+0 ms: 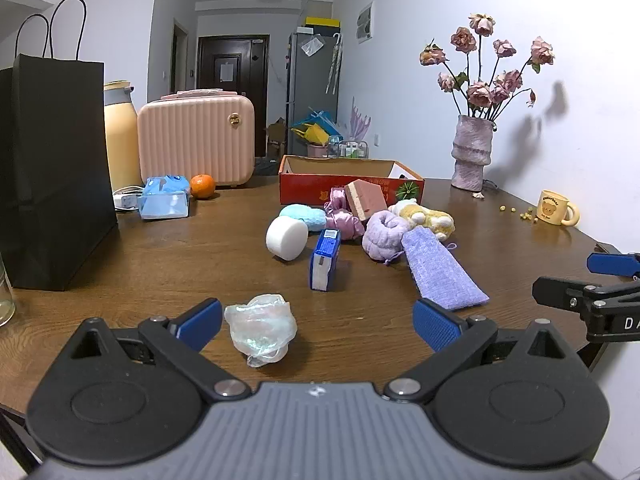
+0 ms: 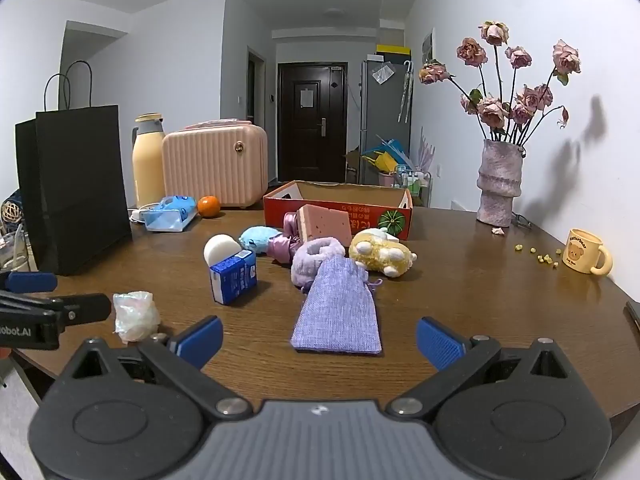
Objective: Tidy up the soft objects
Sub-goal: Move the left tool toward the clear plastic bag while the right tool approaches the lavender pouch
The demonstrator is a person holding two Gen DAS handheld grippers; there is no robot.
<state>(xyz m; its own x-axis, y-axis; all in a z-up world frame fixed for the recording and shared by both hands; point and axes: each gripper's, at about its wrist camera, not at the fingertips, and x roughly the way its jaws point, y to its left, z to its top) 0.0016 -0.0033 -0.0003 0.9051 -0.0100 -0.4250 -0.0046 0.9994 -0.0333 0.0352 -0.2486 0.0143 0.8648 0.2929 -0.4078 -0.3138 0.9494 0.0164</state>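
Dark brown wood-grain table [image 2: 460,300]; lilac woven pouch [image 2: 338,312]; blue-and-white carton [image 2: 234,278]; white foam round [image 1: 286,238]; yellow-and-white plush [image 2: 380,256]; red box [image 2: 340,210]; ribbed pink case [image 2: 214,166]; black bag [image 2: 76,188].

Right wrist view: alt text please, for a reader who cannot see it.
The open right gripper hovers over a wooden table, a purple cloth pouch lying just ahead of it. Behind sit soft toys and a red cardboard box.

Wooden table [image 2: 460,312] with purple pouch [image 2: 338,312], crumpled plastic [image 2: 134,316], red box [image 2: 340,208].
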